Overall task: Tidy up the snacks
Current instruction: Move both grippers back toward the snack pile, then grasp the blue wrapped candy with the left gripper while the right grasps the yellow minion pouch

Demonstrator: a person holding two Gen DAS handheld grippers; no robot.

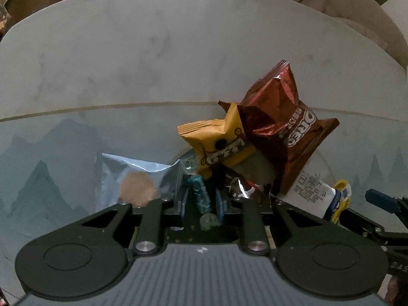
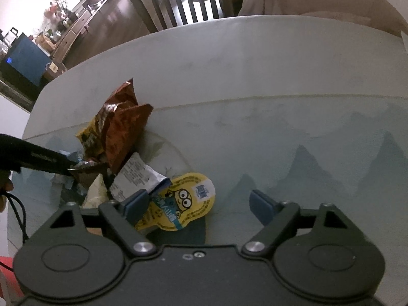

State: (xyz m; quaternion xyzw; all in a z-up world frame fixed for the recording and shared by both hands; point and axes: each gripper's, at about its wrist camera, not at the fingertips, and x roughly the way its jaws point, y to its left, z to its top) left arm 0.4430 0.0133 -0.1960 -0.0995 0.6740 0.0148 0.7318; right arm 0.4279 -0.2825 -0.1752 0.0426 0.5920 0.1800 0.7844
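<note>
Snack pile on a pale table, both grippers down among the packets.

From the left: silver packet (image 1: 132, 176) flat on the table (image 1: 178, 58); left gripper (image 1: 201, 204) pointing down into the heap, blue pads nearly together and pinching a teal wrapped candy (image 1: 201, 193); yellow packet (image 1: 219, 148) propped against a red-brown Oreo bag (image 1: 280, 127); white wrapper (image 2: 137, 176) below the bag. Further right: right gripper (image 2: 201, 204) low over the table, spread wide, gripping nothing, left pad touching or just over a yellow cartoon-lidded snack (image 2: 183, 201), right pad over bare table.
</note>
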